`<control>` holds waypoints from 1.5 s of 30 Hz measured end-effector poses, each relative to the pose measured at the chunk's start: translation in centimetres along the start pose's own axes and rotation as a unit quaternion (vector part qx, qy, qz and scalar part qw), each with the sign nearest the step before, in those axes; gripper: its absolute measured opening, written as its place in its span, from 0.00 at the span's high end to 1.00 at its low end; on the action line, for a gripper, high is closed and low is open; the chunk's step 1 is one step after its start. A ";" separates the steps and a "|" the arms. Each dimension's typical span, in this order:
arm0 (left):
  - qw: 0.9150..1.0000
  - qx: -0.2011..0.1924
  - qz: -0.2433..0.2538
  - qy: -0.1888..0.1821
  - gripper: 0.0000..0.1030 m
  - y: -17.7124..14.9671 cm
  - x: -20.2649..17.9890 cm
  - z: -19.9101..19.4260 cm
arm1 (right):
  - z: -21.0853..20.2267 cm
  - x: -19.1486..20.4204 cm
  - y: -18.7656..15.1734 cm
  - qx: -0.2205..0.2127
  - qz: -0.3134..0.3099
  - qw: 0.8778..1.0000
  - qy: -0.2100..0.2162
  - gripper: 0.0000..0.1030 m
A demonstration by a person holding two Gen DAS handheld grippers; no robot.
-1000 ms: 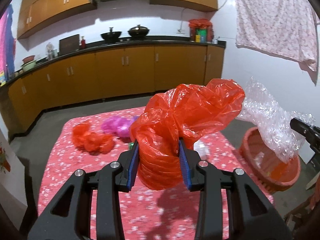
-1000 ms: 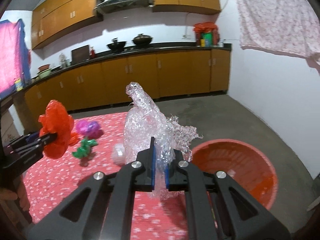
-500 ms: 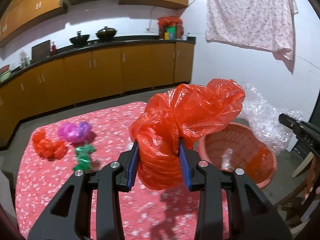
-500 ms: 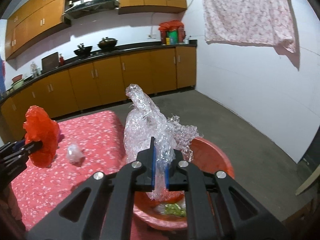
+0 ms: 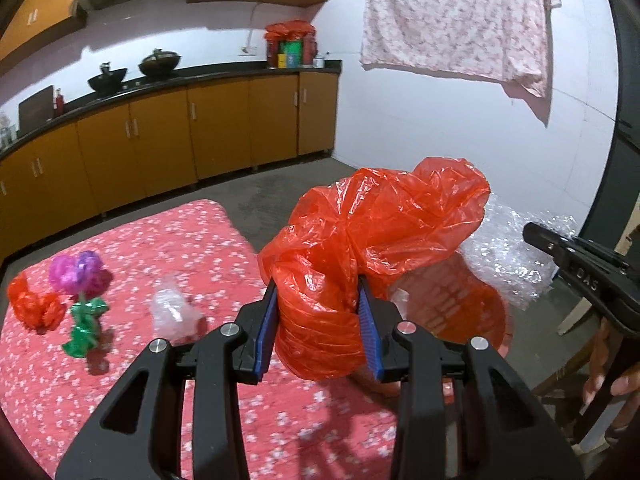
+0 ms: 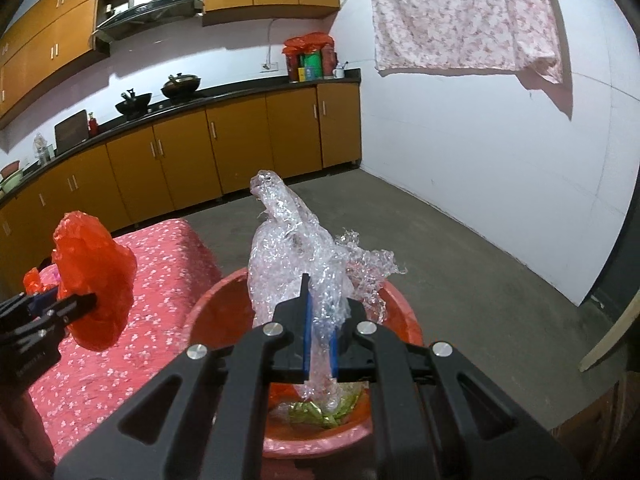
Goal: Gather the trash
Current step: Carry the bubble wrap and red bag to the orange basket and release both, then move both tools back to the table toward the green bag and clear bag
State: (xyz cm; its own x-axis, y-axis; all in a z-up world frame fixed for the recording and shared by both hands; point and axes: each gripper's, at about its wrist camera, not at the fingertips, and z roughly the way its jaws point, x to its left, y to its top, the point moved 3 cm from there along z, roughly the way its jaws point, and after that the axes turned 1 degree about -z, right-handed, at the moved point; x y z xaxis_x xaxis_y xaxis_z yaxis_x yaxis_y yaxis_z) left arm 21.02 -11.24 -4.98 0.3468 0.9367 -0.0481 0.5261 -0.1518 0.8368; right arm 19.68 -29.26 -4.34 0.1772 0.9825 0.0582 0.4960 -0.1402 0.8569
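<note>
Red cloth with small white flowers covers the bench, and some trash is left on it. At the far left lies a red scrap. Next to it is a pink wad with a green wad just under it. A little to the right sits a clear wad. All of these look very light, soft and crinkly. I think a pinch on the fat middle of each one would work best, since a thin edge may slip or tear.

Next comes the left gripper. It is clamped on a red bag, with a blue pad pressing on each side of the bunched lower part. The top of the bag puffs out above the pads. It is thin and floppy, so it will drop slowly and could drift.

Behind the red bag is the tub, a red plastic bowl that sits low beside the end of the bench. Some green and yellow bits lie at its bottom.

Last is the right gripper, over the tub. It is squeezed nearly flat on bubble wrap, with only a thin strip between the pads. The wrap stands up tall and springy above them, and its lower end hangs down into the tub. It weighs almost nothing and is squashy, so it may cling to the pads when let go
</note>
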 end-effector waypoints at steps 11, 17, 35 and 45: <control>0.999 0.022 0.016 -0.034 0.64 -0.1 -3.2 3.4 | 2.2 -1.3 -0.3 0.014 0.011 1.000 -0.006 0.92; 0.998 0.035 0.023 -0.047 0.63 -0.2 -4.5 5.3 | 3.4 -1.7 -0.2 0.018 0.018 1.000 -0.006 0.92; 0.998 0.056 0.000 -0.043 0.35 -1.1 -3.7 7.5 | 5.2 -3.4 -1.2 0.026 0.043 0.999 0.002 0.56; 0.999 0.030 -0.020 0.007 0.26 -1.0 0.7 4.8 | 4.2 -1.2 -1.0 0.007 0.006 1.000 -0.004 0.32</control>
State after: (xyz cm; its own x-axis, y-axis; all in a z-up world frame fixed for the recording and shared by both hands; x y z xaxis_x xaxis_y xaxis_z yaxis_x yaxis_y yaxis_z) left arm 24.45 -11.96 -8.51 0.3137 0.9467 -0.0726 0.5854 -0.1326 0.7998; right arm 22.54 -30.86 -7.44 0.1893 0.9798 0.0641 0.5056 -0.1532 0.8491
